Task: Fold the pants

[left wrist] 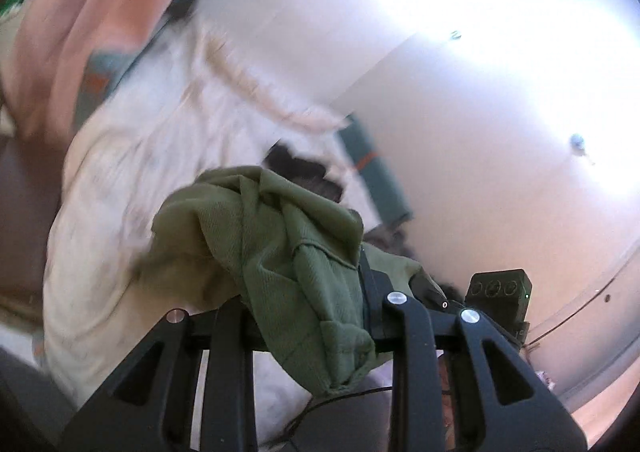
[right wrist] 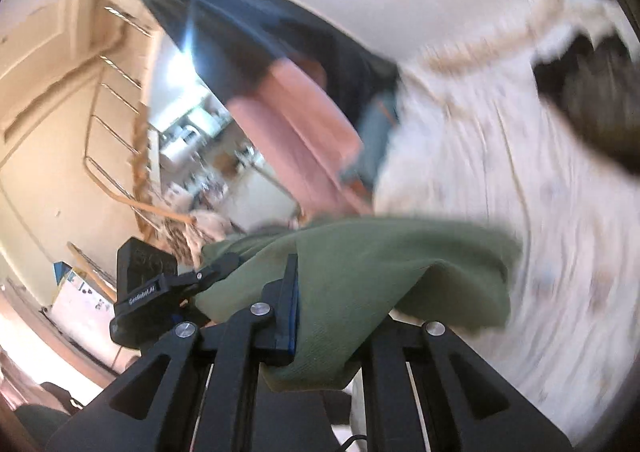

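Note:
The olive green pants [left wrist: 280, 236] hang bunched over my left gripper [left wrist: 312, 288], which is shut on a fold of the cloth; only its right finger [left wrist: 368, 284] shows, the other is under the fabric. In the right wrist view the same pants [right wrist: 380, 252] drape across my right gripper [right wrist: 332, 304]. It is shut on the cloth against its blue-padded left finger [right wrist: 290, 292]. Each view shows the other gripper close by as a black camera housing: the right gripper [left wrist: 500, 288] and the left gripper [right wrist: 144, 280]. Both views are blurred by motion.
A white patterned cover [left wrist: 140, 192] with a fringed edge lies behind the pants, and appears as the cover [right wrist: 500, 172]. Pink fabric [left wrist: 80, 12] and a teal strip [left wrist: 372, 172] lie beyond. White walls, a cream cabinet [right wrist: 60, 92] and a dark furry shape [right wrist: 592, 104] surround.

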The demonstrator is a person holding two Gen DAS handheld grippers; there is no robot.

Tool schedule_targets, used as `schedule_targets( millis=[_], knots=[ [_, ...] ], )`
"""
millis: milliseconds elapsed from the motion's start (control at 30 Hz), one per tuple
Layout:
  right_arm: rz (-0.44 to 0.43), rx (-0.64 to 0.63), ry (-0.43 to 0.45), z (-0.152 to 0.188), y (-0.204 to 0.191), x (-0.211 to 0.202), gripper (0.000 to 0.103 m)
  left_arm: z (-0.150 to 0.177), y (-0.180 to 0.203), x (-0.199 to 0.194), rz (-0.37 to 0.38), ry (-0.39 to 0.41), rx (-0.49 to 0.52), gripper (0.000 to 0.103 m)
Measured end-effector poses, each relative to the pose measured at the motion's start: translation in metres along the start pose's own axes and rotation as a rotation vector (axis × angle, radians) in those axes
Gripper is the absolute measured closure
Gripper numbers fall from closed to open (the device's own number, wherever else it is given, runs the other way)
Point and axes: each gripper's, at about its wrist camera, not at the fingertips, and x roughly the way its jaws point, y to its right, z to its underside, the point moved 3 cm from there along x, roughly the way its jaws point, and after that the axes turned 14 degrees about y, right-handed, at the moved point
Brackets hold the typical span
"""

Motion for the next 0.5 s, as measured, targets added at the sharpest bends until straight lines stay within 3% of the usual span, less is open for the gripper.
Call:
schedule_targets(
  millis=[167, 267, 400, 500],
  knots=[
    [0.018, -0.076, 0.060, -0.065, -0.047, -0.004, 0.094, -0.041, 0.033, 0.018, 0.018, 0.041, 0.037, 0.080],
    [0.042, -0.083, 0.047, -0.082, -0.046, 0.004, 0.094, -0.051, 0.027, 0.042, -0.005, 0.038, 0.054, 0.080],
    [0.121, -0.103, 0.001, -0.101, -0.023, 0.034, 0.094, -0.068, 0.004, 0.088, -0.046, 0.020, -0.010, 0.080],
    [0.147, -0.133, -0.008, -0.121, -0.006, 0.055, 0.094, -0.085, 0.002, 0.111, -0.048, 0.058, 0.040, 0.080]
  ],
)
